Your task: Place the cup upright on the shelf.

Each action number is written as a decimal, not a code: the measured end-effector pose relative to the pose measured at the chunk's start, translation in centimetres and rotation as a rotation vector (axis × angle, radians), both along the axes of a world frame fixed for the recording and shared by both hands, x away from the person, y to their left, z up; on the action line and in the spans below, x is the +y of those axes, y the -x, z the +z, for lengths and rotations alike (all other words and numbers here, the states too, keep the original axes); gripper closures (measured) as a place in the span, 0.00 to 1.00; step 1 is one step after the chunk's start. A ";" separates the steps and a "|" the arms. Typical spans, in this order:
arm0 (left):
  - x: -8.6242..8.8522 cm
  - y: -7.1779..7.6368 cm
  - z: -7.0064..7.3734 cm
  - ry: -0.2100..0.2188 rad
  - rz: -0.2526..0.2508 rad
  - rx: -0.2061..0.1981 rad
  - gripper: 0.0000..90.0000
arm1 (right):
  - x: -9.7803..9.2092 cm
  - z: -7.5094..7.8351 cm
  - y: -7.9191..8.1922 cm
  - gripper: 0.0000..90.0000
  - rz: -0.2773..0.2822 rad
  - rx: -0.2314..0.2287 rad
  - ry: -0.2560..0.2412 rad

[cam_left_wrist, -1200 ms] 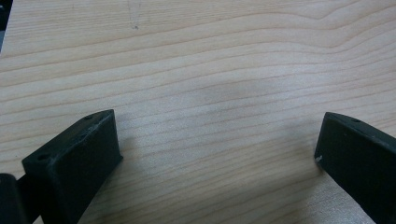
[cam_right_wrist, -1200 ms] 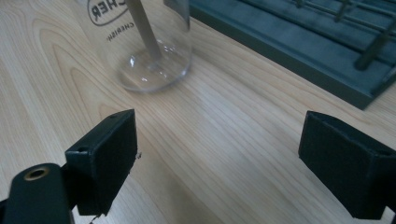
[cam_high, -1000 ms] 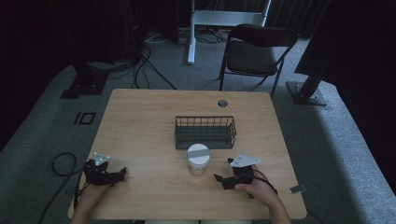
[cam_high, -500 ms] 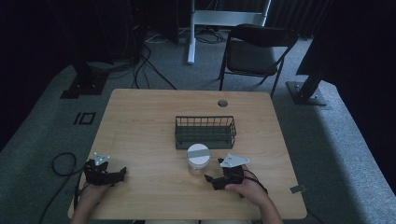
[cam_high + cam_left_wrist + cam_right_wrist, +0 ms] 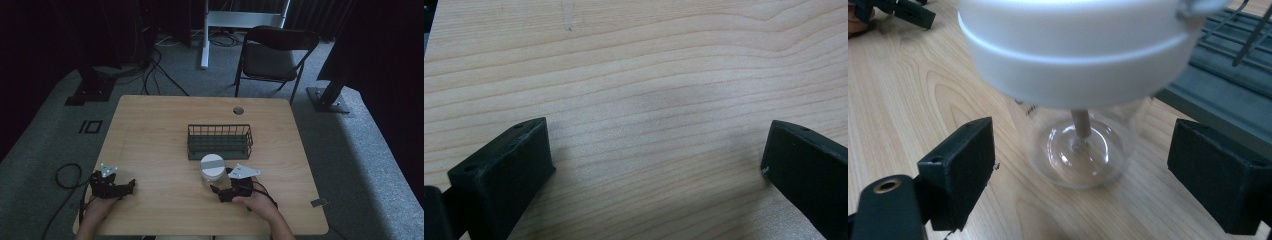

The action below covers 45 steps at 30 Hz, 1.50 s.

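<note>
Since the earlier frames the right hand-held gripper [image 5: 218, 191] has slid left toward the clear glass jar with a white lid [image 5: 211, 167] standing just before the dark wire basket [image 5: 219, 141], jaws spread wide, while the left hand-held gripper [image 5: 127, 185] stays put, jaws apart over the wooden table [image 5: 150, 130].

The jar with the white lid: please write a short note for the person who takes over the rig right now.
Right gripper: open, jaws on either side of the clear jar with the white lid, not closed on it.
Left gripper: open, holding nothing, low over bare table at the near left.
Jar: upright on the table, just in front of the wire basket.
Done: the approach. Left: close on the jar, probably to move it into the basket.
</note>
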<state>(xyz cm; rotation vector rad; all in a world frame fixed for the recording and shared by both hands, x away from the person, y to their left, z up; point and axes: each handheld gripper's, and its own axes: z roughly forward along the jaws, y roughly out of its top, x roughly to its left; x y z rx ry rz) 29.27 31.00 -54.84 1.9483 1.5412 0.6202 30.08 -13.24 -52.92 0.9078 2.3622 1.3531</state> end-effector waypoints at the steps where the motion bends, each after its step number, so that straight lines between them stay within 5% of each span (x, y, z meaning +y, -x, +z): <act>1: 0.0 0.0 0.0 0.000 0.000 0.000 0.00 | 0.2 0.0 0.0 0.13 -0.003 -0.001 -0.005; 16: 0.0 0.0 0.0 0.000 0.000 0.000 0.00 | 1.6 -0.3 0.3 0.13 -0.106 -0.012 -0.088; 32: 0.0 0.0 0.0 0.000 0.000 0.000 0.00 | 3.3 -0.3 0.2 0.13 -0.193 -0.077 -0.095; 45: 0.0 0.0 0.0 0.000 0.000 0.000 0.00 | 4.1 -0.3 0.1 0.15 -0.223 -0.086 -0.092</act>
